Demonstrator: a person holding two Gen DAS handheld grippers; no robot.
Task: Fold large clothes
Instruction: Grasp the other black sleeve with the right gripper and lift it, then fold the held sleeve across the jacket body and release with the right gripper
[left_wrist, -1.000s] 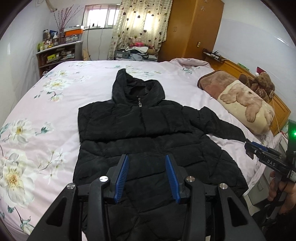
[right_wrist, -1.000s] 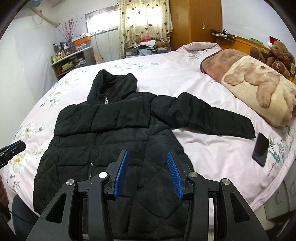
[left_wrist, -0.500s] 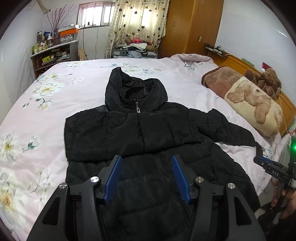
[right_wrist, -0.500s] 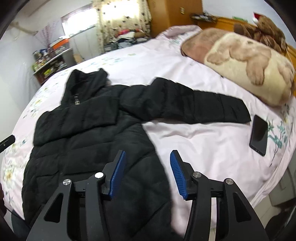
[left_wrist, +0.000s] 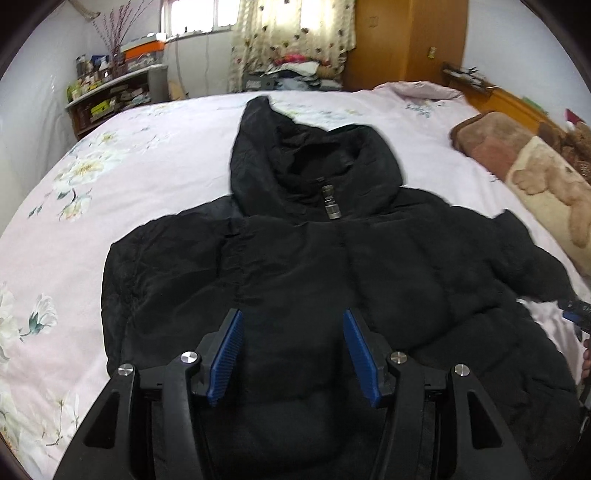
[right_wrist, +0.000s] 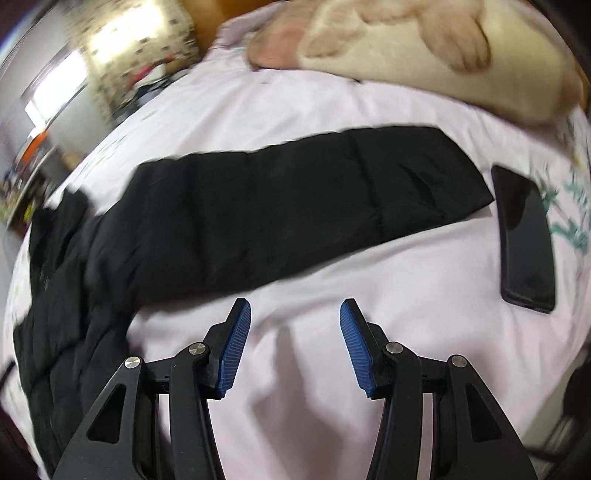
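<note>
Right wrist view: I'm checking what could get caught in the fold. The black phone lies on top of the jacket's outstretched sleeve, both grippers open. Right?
Not quite. The black phone lies on the bedsheet just past the cuff of the sleeve, not on top of it; the right wrist view shows this. Both the left gripper and right gripper are open.

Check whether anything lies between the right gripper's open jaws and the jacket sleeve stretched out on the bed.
Nothing visible does. Only bare pink bedsheet lies between the right gripper and the sleeve. A black phone rests on the sheet just past the cuff, off to the side, not in the path.
</note>
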